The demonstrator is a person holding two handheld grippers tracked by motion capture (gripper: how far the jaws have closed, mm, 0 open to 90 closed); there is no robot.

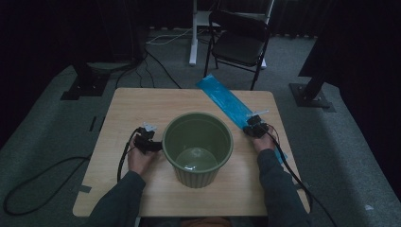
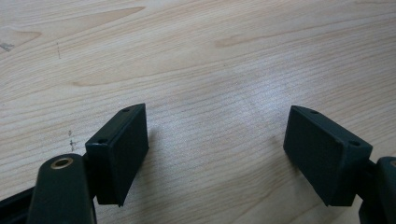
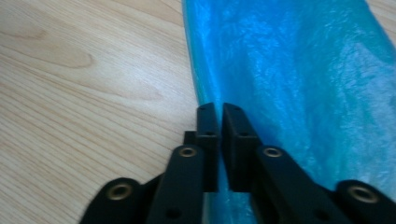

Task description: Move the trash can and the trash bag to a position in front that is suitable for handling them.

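A long blue plastic bag [image 1: 226,100] lies slanted across the far right of the wooden table [image 1: 137,106]. My right gripper [image 1: 255,126] sits at the bag's near end. In the right gripper view its jaws [image 3: 219,110] are pressed together on the left edge of the blue bag [image 3: 299,70], with a strip of film pinched between the pads. A ribbed green pot [image 1: 197,146] stands empty in the middle of the table. My left gripper [image 1: 151,140] rests just left of the pot. Its jaws [image 2: 217,135] are spread wide over bare wood with nothing between them.
A black folding chair [image 1: 239,40] and a white stand leg [image 1: 193,35] are beyond the table's far edge. Cables [image 1: 42,175] trail over the grey carpet at left. Black stand bases [image 1: 312,97] sit on the floor at both sides. Bare wood lies in front of the pot.
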